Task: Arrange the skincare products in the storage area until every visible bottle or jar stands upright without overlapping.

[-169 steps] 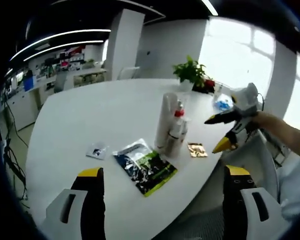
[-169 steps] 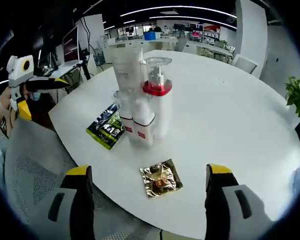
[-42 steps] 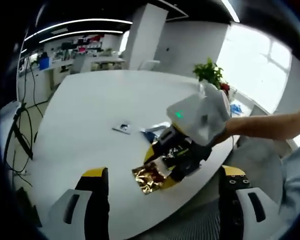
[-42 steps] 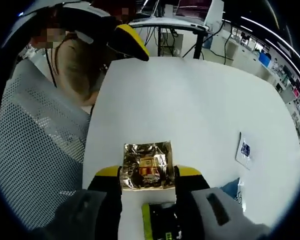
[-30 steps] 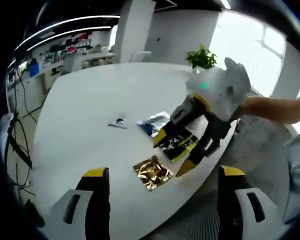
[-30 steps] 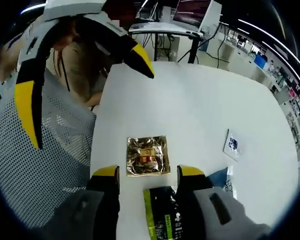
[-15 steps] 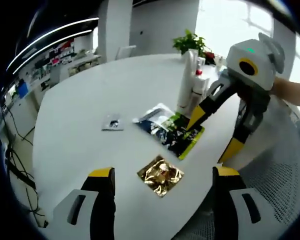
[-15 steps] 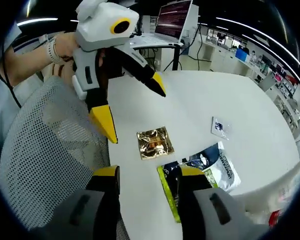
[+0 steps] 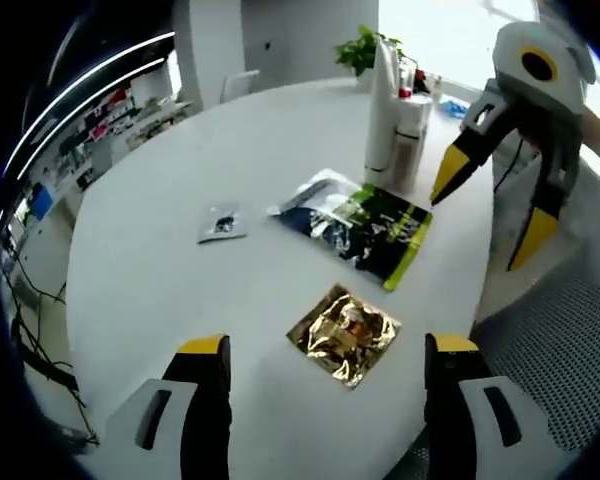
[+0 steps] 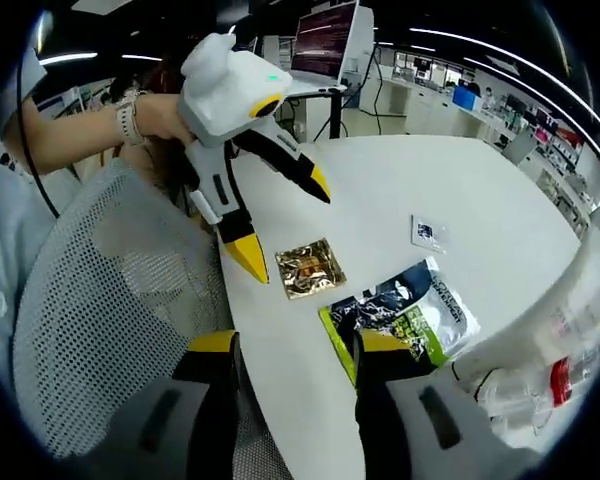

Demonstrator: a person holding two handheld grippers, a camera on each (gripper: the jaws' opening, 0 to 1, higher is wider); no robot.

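Hovering above the round white counter (image 9: 160,270), both grippers carry nothing. The left gripper (image 9: 325,350) has its jaws wide apart, one on each side of the gold foil sachet (image 9: 343,335) below. The right gripper (image 10: 298,345) shows its jaws a small gap apart, with nothing between them; in the left gripper view its yellow tips (image 9: 490,195) are spread and it hangs near the bottles.

The skincare bottles (image 9: 395,115) stand upright in a tight group at the far side of the counter, a tall white one with a shorter one touching it. In the right gripper view a clear bottle with a red collar (image 10: 560,385) is very close, at the edge of the picture and blurred.

I judge that the main risk is the bottles: they are tall, narrow and smooth plastic, so a sideways touch from the right gripper could knock one over, and then its neighbours too. The glossy black and green pouch (image 9: 365,225) lies flat with one corner just beside the bottles' foot; dragging it could push them. The gold foil sachet is thin, crinkled and near the counter edge, so it may slide off, or slip out of hard jaws. A small flat white packet (image 9: 220,225) lies apart from everything.
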